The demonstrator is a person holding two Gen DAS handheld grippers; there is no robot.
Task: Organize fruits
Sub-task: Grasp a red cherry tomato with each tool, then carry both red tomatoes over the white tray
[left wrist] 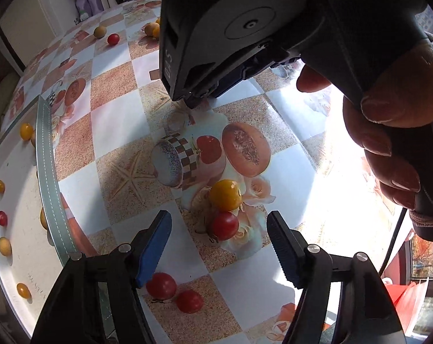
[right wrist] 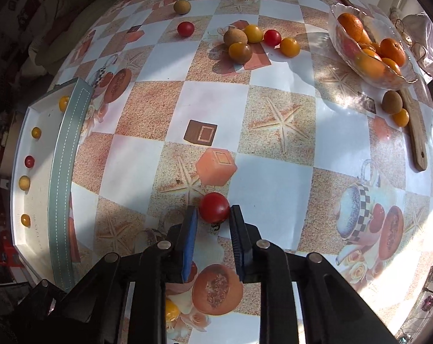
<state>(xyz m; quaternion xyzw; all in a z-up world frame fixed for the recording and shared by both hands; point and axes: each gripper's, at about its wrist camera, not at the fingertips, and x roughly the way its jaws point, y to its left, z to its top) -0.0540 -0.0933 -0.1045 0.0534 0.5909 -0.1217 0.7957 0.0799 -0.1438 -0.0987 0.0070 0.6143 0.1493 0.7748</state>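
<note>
Desk (right wrist: pixel 210 106) under a checkered cloth, small fruit scattered across it. Far side: a cluster of yellow, brown and red fruit (right wrist: pixel 253 41), plus a lone red one (right wrist: pixel 185 28) and a brown one (right wrist: pixel 182 7) further left. Far right: glass bowl (right wrist: pixel 342 48) of oranges, with a wooden board (right wrist: pixel 414 132) beside it and two small fruits against the board. Left edge: white tray (right wrist: pixel 21 200) with a grey rim, holding a row of yellow, red and tan fruit, well apart from each other.

Right gripper (right wrist: pixel 213 215) points steeply down; its jaws are closed onto a red tomato (right wrist: pixel 214 207), pads touching both sides, tomato right at the tips. Nothing else crowds it; a yellow fruit (right wrist: pixel 171 312) sits half hidden under the gripper body, near edge.

Left gripper (left wrist: pixel 219 229) also points steeply down, jaws partly open, nothing gripped. A red tomato (left wrist: pixel 224 225) lies between the pads without touching them, and a yellow tomato (left wrist: pixel 225 195) sits just beyond it, touching it. Two more red tomatoes (left wrist: pixel 173 292) lie near the left pad, one partly hidden behind it.

In the left wrist view the right gripper's body and the hand (left wrist: pixel 388 149) holding it fill the upper right and block the far desk. Sun glare washes out the right side of the cloth. Tray is cut off at the frame's left edge.
</note>
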